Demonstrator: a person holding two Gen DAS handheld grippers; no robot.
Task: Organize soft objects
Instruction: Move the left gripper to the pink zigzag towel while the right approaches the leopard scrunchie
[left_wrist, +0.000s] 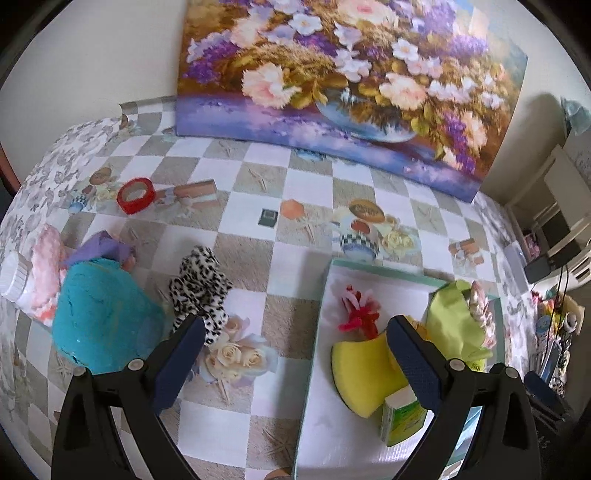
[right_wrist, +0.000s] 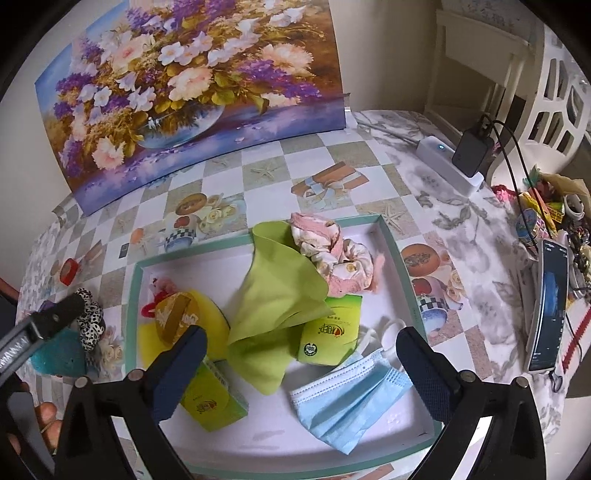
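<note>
A white tray with a teal rim (left_wrist: 325, 291) (right_wrist: 391, 236) lies on the table. It holds a yellow sponge (left_wrist: 360, 373) (right_wrist: 147, 338), a green cloth (right_wrist: 280, 291) (left_wrist: 454, 317), a pink floral scrunchie (right_wrist: 332, 254), a blue face mask (right_wrist: 351, 398), green tissue packs (right_wrist: 332, 332) and a red-pink fuzzy piece (left_wrist: 360, 310). Left of the tray lie a leopard-print scrunchie (left_wrist: 201, 284) (right_wrist: 88, 325), a teal sponge (left_wrist: 103, 314), a purple cloth (left_wrist: 107, 249) and a pink fluffy thing (left_wrist: 46, 266). My left gripper (left_wrist: 297, 336) is open and empty over the tray's left edge. My right gripper (right_wrist: 301, 352) is open and empty over the tray.
A flower painting (left_wrist: 351, 85) leans on the wall at the back. A red tape roll (left_wrist: 135, 195) sits far left. A white jar (left_wrist: 14, 273) stands at the left edge. A power strip with charger (right_wrist: 454, 158), a phone (right_wrist: 550, 306) and clutter lie to the right.
</note>
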